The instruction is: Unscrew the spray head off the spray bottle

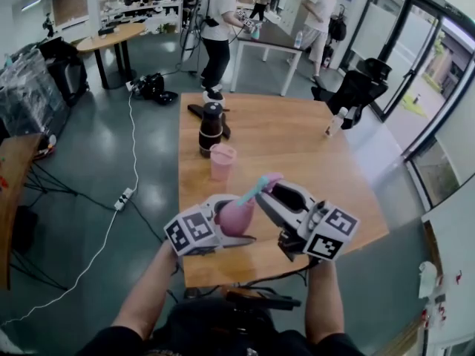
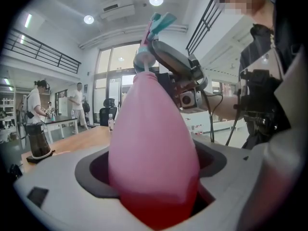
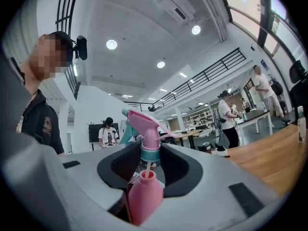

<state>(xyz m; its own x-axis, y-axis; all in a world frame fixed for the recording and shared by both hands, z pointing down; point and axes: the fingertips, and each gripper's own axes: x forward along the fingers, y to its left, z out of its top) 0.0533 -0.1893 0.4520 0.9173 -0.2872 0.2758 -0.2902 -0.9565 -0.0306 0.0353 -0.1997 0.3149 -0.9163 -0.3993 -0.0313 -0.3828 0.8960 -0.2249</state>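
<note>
The left gripper (image 2: 154, 189) pinched the pink teardrop-shaped plastic spray bottle (image 2: 151, 129) above the wooden table (image 1: 297, 139). The right gripper (image 3: 150, 160) clamped the pink-and-teal spray head (image 3: 146, 131), off the neck, its dip tube (image 3: 147, 166) inside the bottle.

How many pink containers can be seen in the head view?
2. The spray bottle is held in the left gripper; the cup stands on the table beyond it. No other shows.

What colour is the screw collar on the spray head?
Teal collar, under the pink spray head; right gripper view shows it best.
</note>
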